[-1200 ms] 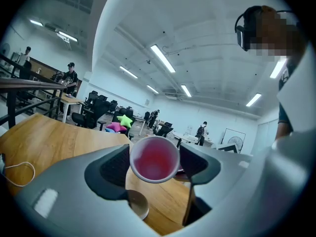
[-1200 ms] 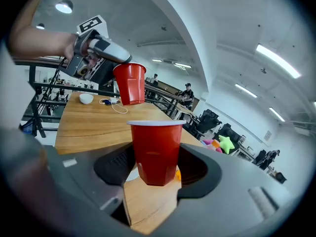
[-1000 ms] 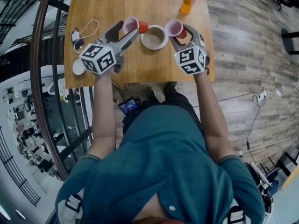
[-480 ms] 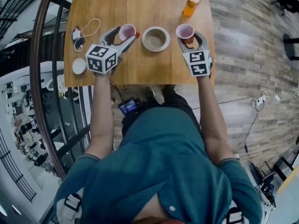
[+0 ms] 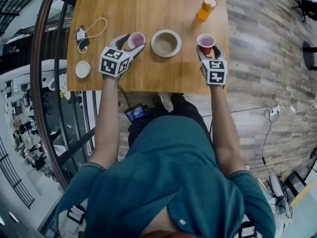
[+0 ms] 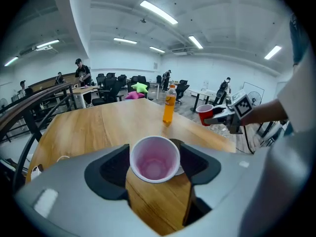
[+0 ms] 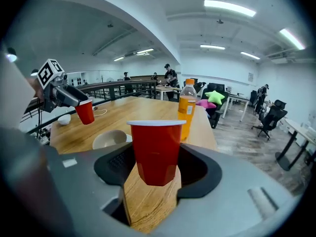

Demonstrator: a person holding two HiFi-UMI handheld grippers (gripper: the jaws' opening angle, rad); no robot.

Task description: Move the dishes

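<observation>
Over the wooden surface (image 5: 148, 14), the left hand-held gripper (image 6: 155, 163) clamps a tilted pink-lined cup (image 6: 154, 158), the right hand-held gripper (image 7: 156, 154) an upright white-rimmed red cup (image 7: 156, 149).

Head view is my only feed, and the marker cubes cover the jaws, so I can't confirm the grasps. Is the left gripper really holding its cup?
Observer: Yes. In the left gripper view, the left gripper has both jaws against the sides of the left cup.
Operator: Anything inside it?
Observer: No. Its mouth faces that camera, and the pale inside is empty.
Operator: And the right one?
Observer: In its own view, the right gripper clamps the red cup upright. The cup's base appears to hang clear of the table.
</observation>
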